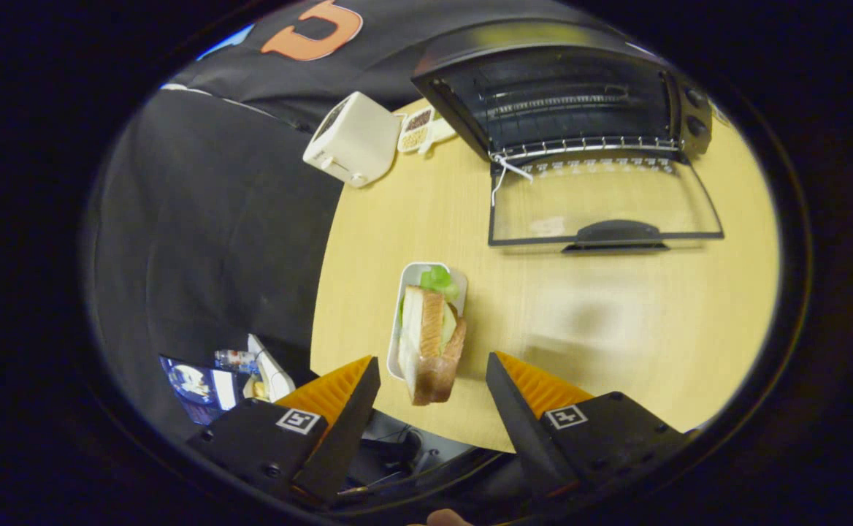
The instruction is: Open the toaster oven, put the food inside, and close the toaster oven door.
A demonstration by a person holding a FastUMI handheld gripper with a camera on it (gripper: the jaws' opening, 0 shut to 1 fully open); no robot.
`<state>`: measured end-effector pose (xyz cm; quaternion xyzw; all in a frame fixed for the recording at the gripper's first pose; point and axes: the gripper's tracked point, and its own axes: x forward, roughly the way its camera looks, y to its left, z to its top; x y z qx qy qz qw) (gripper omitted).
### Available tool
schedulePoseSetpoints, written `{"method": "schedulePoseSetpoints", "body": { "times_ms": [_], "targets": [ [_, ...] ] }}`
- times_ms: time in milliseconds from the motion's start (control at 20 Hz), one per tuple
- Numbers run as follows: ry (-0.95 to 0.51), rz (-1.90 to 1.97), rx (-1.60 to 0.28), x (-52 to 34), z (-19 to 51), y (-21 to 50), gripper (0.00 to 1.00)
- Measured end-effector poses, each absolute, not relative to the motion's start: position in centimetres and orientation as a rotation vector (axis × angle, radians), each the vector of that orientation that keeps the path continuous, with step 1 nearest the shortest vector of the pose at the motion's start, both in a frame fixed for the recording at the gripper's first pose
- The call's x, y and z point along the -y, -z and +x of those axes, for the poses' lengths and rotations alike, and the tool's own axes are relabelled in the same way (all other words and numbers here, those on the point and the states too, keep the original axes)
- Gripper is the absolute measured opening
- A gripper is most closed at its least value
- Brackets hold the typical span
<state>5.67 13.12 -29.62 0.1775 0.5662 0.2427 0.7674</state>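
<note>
The round wooden worktop [616, 321] carries everything. At its far edge stands the toaster oven [565, 95], its glass door [602, 201] folded down flat onto the worktop, with the handle toward the tongs and a wire rack inside at the mouth. A white toaster [353, 139] sits at the far left edge, a small divided dish [417, 130] of grains between it and the oven. Near the worktop's near edge lies a sandwich [430, 343] in a white tray [415, 281], lettuce showing at its far end. The tongs [432, 372] are spread wide, with the sandwich's near end between the fingertips, neither finger touching it.
</note>
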Motion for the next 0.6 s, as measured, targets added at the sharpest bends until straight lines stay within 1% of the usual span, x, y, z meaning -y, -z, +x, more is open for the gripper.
{"method": "schedulePoseSetpoints", "body": {
  "times_ms": [100, 250, 400, 450, 600],
  "targets": [
    [-0.527, 0.397, -1.259, -13.6, 6.3, 30.9, 0.93],
    [-0.530, 0.449, -1.296, -14.6, 7.0, 31.7, 0.82],
    [-0.539, 0.479, -1.315, -15.2, 7.4, 31.8, 0.52],
    [-0.543, 0.490, -1.315, -15.5, 7.3, 31.7, 0.47],
    [-0.564, 0.499, -1.309, -15.5, 6.9, 30.5, 0.38]
  ]
}}
